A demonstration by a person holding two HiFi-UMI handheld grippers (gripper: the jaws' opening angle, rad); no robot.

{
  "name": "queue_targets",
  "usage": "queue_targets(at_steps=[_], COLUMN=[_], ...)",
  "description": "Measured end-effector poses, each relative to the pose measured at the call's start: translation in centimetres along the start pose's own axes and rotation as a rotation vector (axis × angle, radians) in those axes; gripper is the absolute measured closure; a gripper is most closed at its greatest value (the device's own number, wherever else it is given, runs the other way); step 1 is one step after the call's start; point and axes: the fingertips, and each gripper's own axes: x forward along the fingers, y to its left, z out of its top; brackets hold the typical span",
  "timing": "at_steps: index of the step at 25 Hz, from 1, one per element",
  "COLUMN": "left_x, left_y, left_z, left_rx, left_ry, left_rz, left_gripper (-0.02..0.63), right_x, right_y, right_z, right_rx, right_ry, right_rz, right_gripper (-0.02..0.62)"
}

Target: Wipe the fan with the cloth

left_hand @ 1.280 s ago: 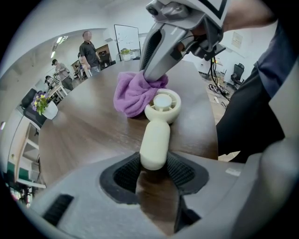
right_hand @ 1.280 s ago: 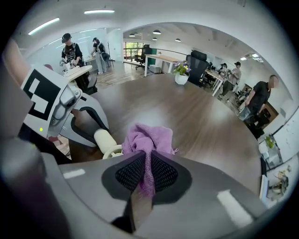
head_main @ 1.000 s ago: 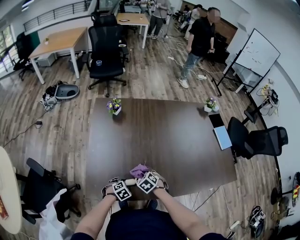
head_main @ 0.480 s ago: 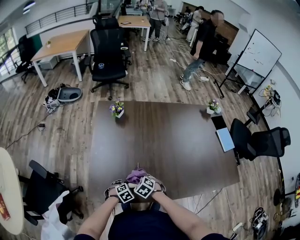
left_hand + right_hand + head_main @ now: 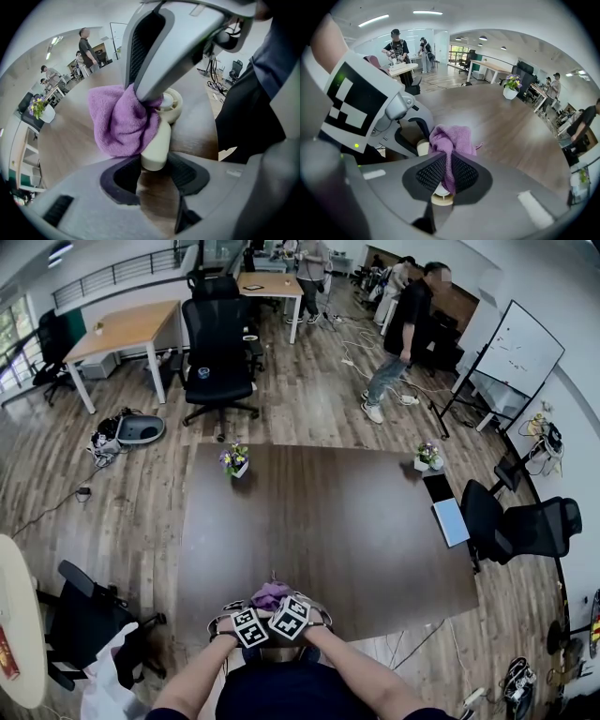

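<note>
At the near edge of the dark table (image 5: 328, 521), my left gripper (image 5: 154, 164) clamps the handle of the small cream fan (image 5: 158, 140). My right gripper (image 5: 447, 176), jaws nearly together, pinches the purple cloth (image 5: 450, 140), which is draped against the fan's head.

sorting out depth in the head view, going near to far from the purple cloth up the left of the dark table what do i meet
purple cloth → flower pot at the table's far edge → black office chair → wooden desk
</note>
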Motion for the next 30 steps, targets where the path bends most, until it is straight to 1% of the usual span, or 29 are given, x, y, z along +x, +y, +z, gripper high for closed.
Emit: queue_targets(at_steps=[4,7,11,16,20,23,26,28,30], left_x=[0.0,0.1,0.1,0.1,0.1,0.0,0.2,0.1,-0.7], left_y=[-0.1,0.0,0.1,0.1,0.2,0.3,0.6,0.2,0.1], left_z=[0.1,0.1,0.0,-0.2,-0.1,-0.3,-0.7,-0.7,-0.1], left_rx=[0.009,0.008,0.009,-0.006,-0.026,-0.031,-0.06,-0.072,-0.057], left_ry=[0.005,0.004,0.007,0.003,-0.003,-0.017,-0.03,-0.031,-0.031], left_rz=[-0.001,0.001,-0.004,0.008,0.02,0.042,0.07,0.064,0.081], left_gripper=[0.428,0.428,0.428,0.428,0.426,0.426,0.425,0.398,0.363], right_x=[-0.5,-1.1,-1.5,-2.0,-2.5,-2.5,-2.4,-2.5,-2.8], right_y=[-2.3,-3.9,-5.1,-4.1,-3.3,-2.5,-2.0,-1.9,-1.9], right_z=[-1.9,-3.5,-6.4,-8.4,-9.8,-10.4,-11.0,-11.6,-12.2], right_rx=[0.041,0.086,0.147,0.269,0.344,0.402,0.454,0.471,0.49], right_ry=[0.015,0.028,0.047,0.033,0.012,-0.008,-0.027,-0.03,-0.027], right_rz=[-0.045,-0.064,-0.083,-0.066,-0.056,-0.041,-0.024,-0.019,-0.02], right_gripper=[0.549,0.549,0.549,0.549,0.549,0.549,0.549,0.549,0.549])
